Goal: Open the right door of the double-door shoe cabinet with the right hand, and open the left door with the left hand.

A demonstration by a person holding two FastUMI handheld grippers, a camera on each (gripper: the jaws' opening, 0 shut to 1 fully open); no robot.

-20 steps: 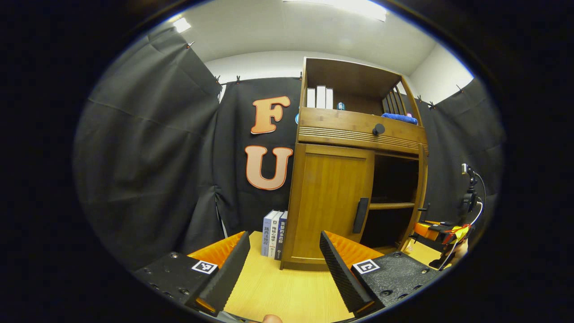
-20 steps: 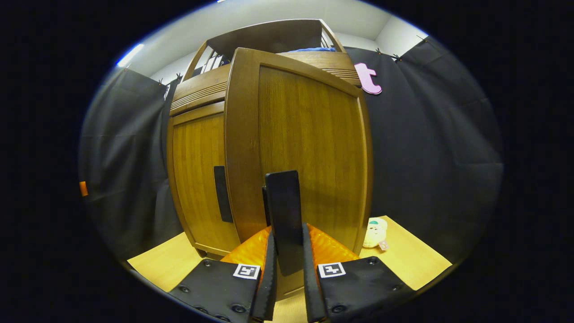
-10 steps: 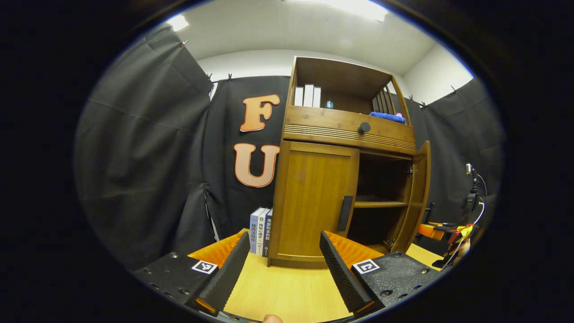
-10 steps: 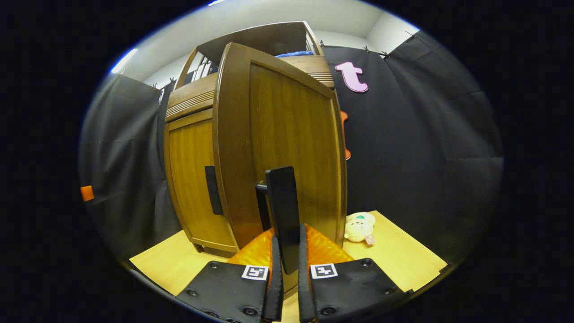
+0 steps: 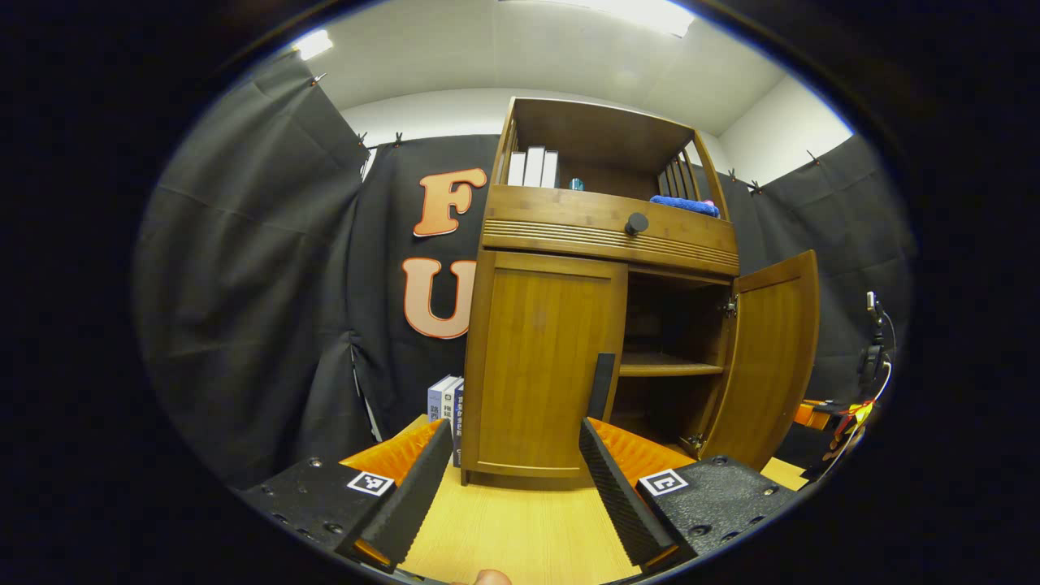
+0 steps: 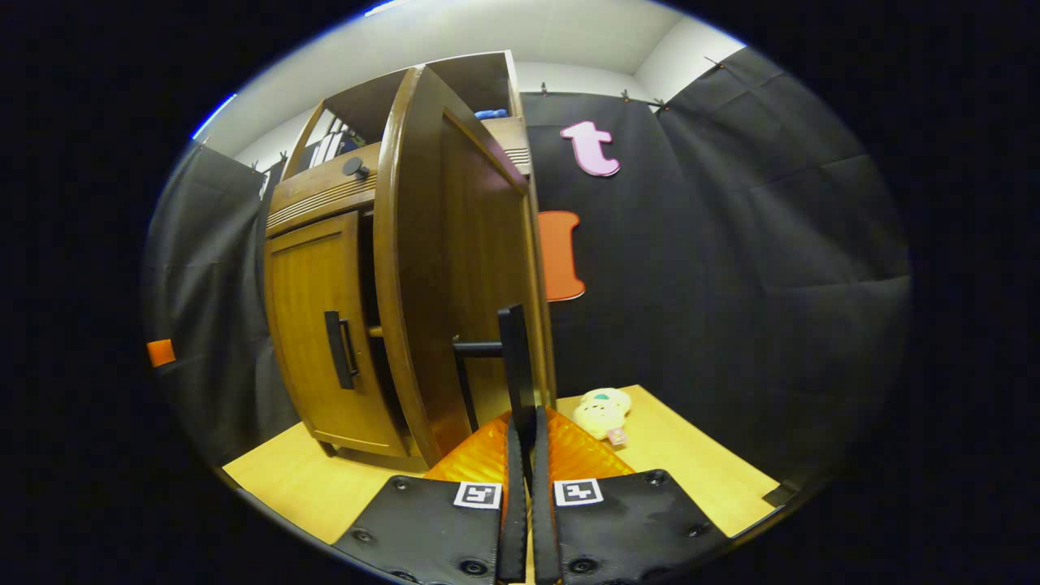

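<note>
1. The cabinet (image 5: 601, 244) is built of warm brown wood with visible vertical grain and stands on a pale wood-grain table (image 5: 520, 528). It serves as the landmark for all positions below.
2. A band of fine horizontal grooves runs across the drawer front (image 5: 609, 231) above the two doors. A round dark knob (image 5: 636, 222) sits at the middle of this front.
3. The left door (image 5: 543, 366) is a tall framed panel with its long axis vertical. It lies flush with the cabinet front, closed. Its handle (image 5: 602, 385) is a flat dark bar, upright, at the edge nearest the cabinet's centre.
4. The right door (image 5: 770, 357) is swung outward on its hinges at the cabinet's right side. In the right gripper view this door (image 6: 443, 268) is seen nearly edge-on, with its free edge toward the camera.
5. Behind the open door, a horizontal shelf (image 5: 670, 370) divides the dark interior of the cabinet.
6. The right gripper (image 6: 524, 504) is closed on the right door's handle (image 6: 516, 366), a dark upright bar standing off the panel on a short post. Both ribbed fingers press its lower end.
7. The left gripper (image 5: 516, 496) is spread wide in front of the cabinet's left door, clear of it and gripping nothing. Its fingers (image 5: 617, 496) have finely ridged inner faces.
8. Books (image 5: 443, 398) stand upright against the cabinet's left side.
9. White boxes (image 5: 532, 166) and a folded blue cloth (image 5: 685, 205) rest in the open top compartment.
10. A small plush toy (image 6: 601, 409) lies on the table to the right of the cabinet.
</note>
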